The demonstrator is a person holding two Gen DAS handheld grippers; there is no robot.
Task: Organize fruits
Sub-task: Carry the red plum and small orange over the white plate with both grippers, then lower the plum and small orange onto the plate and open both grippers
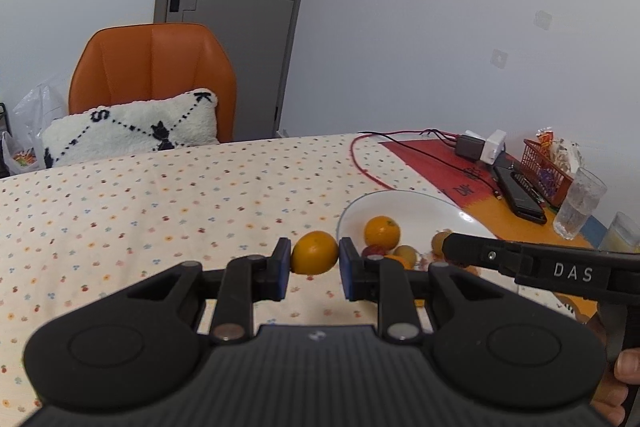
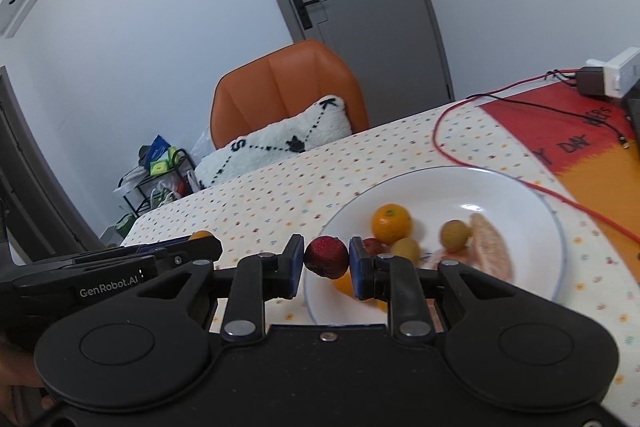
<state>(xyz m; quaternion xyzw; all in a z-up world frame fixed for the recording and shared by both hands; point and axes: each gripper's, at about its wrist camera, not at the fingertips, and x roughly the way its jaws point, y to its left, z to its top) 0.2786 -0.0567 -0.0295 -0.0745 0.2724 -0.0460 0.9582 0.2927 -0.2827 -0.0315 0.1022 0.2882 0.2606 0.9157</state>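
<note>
Status on the fruit sort, all places given off the white plate (image 2: pixel 536 195).

Your left gripper (image 1: pixel 314 259) is pinching a small orange citrus (image 1: pixel 315 252) between its blue pads; it hangs off the plate's left rim, over the dotted tablecloth (image 1: pixel 160 195), not over the dish. Your right gripper (image 2: pixel 326 263) is pinching a dark red strawberry-like fruit (image 2: pixel 326 256); it sits above the plate's near-left rim. Both jaws are clamped on fruit, neither is spread.

On the plate: one mandarin (image 2: pixel 391 222) near the centre; two yellow-green round fruits, one (image 2: pixel 455 235) to the right of the mandarin and one (image 2: pixel 405 249) just in front of it; a peeled pinkish citrus segment (image 2: pixel 490 247) toward the plate's right side; a red fruit (image 2: pixel 374 246) partly hidden behind your right finger; an orange piece (image 2: pixel 344 285) under the held red fruit, mostly covered, can't tell what it is.

Read: mid-task. Two fruits are in hand; no sorting target shows apart from the plate; so I can't tell whether you're loading it or unloading it. If unloading, at least six pieces are left on the plate; if loading, I see no loose fruit on the cloth left of the plate and these two may be the last.

Red cable (image 2: pixel 440 143) loops behind the plate and runs along its right edge; keep clear.
</note>
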